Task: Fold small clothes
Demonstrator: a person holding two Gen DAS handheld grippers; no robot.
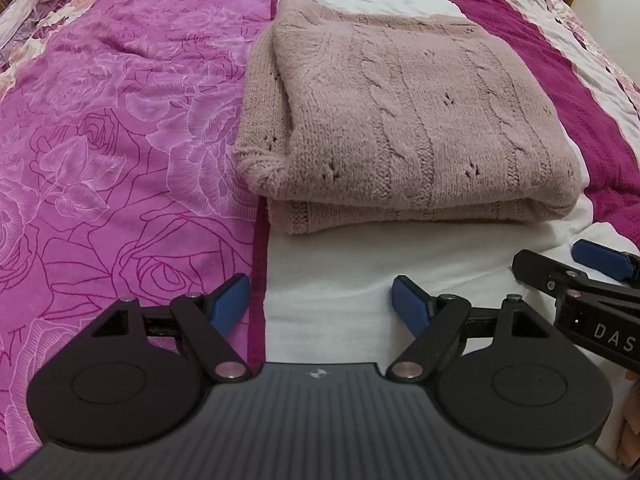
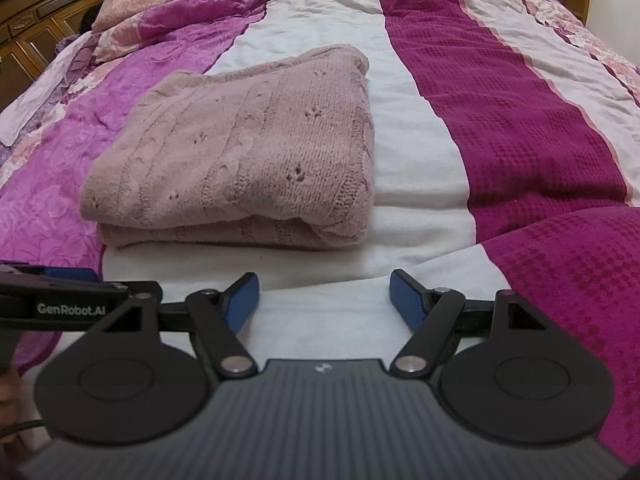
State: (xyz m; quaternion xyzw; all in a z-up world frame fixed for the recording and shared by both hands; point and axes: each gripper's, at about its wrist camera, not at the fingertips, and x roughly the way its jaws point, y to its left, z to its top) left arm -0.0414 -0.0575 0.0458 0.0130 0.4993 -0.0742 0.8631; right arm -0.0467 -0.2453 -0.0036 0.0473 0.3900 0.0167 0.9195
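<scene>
Striped bedspread (image 2: 420, 132) carries the folded sweater (image 1: 416, 120), lying ahead of both spread, empty tools (image 1: 320, 306) (image 2: 324, 300).

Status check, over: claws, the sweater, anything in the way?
Left claw open, empty. Right claw open, empty. Pink sweater folded on the bedspread, untouched. Nothing blocking.
</scene>
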